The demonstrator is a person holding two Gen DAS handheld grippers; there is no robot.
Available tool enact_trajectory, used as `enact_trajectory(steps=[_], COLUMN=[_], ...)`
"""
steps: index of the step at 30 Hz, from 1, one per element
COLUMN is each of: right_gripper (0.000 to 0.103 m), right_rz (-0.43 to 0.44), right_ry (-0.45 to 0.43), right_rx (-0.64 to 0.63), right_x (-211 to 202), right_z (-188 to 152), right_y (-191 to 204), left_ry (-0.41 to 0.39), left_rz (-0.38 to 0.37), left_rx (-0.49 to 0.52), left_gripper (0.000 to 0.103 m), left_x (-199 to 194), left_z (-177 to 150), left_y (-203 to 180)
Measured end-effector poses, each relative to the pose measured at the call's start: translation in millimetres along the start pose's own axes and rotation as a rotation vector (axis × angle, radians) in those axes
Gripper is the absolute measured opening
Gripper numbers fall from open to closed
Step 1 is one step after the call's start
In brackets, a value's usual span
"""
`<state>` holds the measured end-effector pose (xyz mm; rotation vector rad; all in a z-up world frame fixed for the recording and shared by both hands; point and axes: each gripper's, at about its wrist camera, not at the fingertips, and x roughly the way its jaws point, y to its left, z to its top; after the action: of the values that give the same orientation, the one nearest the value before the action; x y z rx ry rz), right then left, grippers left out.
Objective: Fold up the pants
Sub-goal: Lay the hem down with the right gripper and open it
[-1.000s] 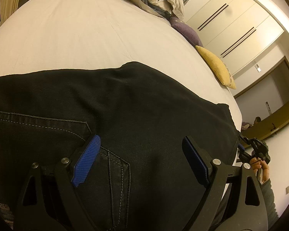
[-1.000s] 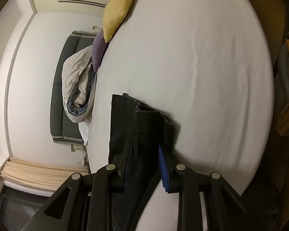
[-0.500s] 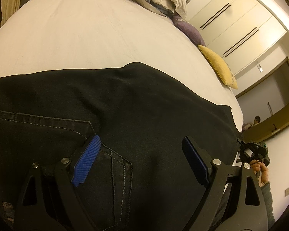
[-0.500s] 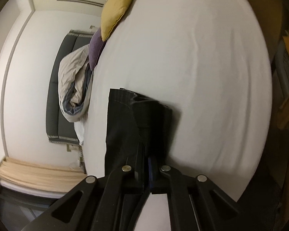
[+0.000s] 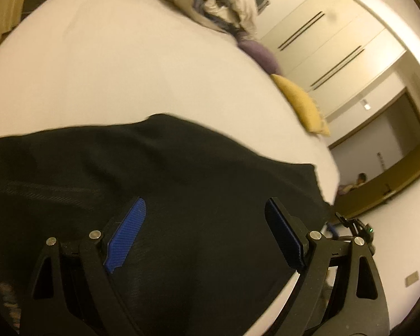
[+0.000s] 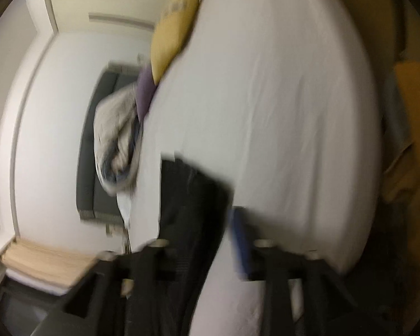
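Black pants (image 5: 182,184) lie spread on the white bed (image 5: 112,70). My left gripper (image 5: 205,205) hovers just above them, jaws wide open, with nothing gripped. In the blurred right wrist view the leg end of the pants (image 6: 193,193) lies between the fingers of my right gripper (image 6: 200,224). Its jaws are opening, and the blue pad (image 6: 239,240) stands at the edge of the cloth; the other finger is hidden by the fabric. The right gripper (image 5: 350,229) also shows past the far leg end in the left wrist view.
A yellow cushion (image 5: 302,106), a purple cushion (image 5: 260,53) and a bundled duvet (image 5: 215,8) lie along the head of the bed. White wardrobe doors (image 5: 322,39) stand behind. The bed's edge drops off close beside the right gripper.
The right gripper shut on the leg end half a second ago; now its jaws are apart and its view is blurred by motion. The left gripper has lifted slightly and stayed open.
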<state>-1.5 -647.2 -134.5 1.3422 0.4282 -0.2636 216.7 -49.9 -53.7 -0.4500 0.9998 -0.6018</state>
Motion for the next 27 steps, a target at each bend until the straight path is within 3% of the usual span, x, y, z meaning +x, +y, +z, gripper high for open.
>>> enact_trajectory(steps=[6, 10, 18, 27], right_gripper=[0.044, 0.044, 0.042, 0.043], right_rz=[0.035, 0.032, 0.029, 0.094], right_ry=[0.043, 0.07, 0.108, 0.097], right_rx=[0.027, 0.04, 0.094, 0.109], right_x=[13, 27, 26, 37], right_z=[-1, -3, 1, -2], right_y=[-6, -11, -14, -17], left_ry=[0.047, 0.117, 0.098, 0.088], left_rz=[-0.107, -0.074, -0.096, -0.097], left_rx=[-0.056, -0.063, -0.007, -0.001], left_gripper=[0.087, 0.087, 0.087, 0.087], left_x=[36, 62, 67, 69], left_z=[13, 2, -8, -10], left_y=[-15, -3, 1, 5])
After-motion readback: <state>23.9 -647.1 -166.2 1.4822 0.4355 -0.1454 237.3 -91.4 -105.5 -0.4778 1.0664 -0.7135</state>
